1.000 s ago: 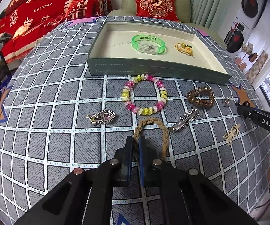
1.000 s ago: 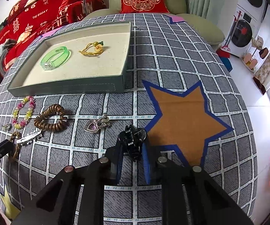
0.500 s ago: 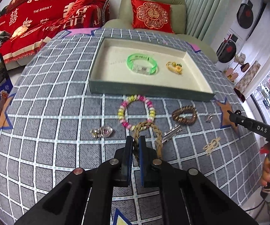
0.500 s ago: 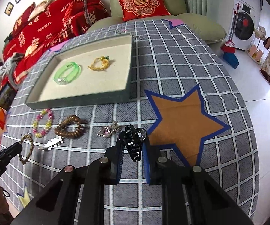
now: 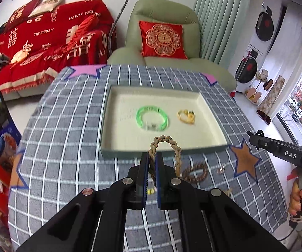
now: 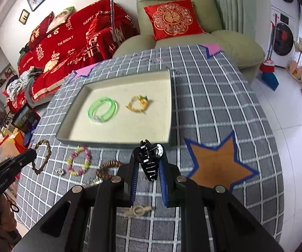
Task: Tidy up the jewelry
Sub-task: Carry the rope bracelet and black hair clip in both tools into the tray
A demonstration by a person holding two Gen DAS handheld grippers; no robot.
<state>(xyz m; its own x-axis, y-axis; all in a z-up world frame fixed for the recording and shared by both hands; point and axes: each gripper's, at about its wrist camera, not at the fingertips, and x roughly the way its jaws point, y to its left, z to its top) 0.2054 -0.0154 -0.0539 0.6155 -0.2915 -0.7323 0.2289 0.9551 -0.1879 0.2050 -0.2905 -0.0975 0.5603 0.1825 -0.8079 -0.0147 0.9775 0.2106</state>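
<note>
**Both grippers up off the cloth, each with a piece**

Up close, the left gripper [image 5: 152, 163] is clamped tight on a braided tan bracelet [image 5: 166, 147], and the right gripper [image 6: 149, 163] pinches a black claw clip [image 6: 150, 159]. Both hang above the grey checked tablecloth [image 6: 214, 109] with its orange star [image 6: 218, 166].

Below them on the cloth I count one pink-yellow bead bracelet [image 6: 78, 161], one brown coil tie [image 6: 107, 168], one small charm [image 6: 59, 171] and one knotted tan cord [image 6: 137, 211].

Further back, the shallow tray [image 5: 113, 113] holds two pieces: one green bangle [image 5: 152, 118] and one yellow cord piece [image 5: 186, 116].

Behind that, a green armchair [image 5: 163, 21] with one red cushion, plus a red-draped sofa.

Compared to a second ago, both grippers have lifted and the tray sits closer to centre.
</note>
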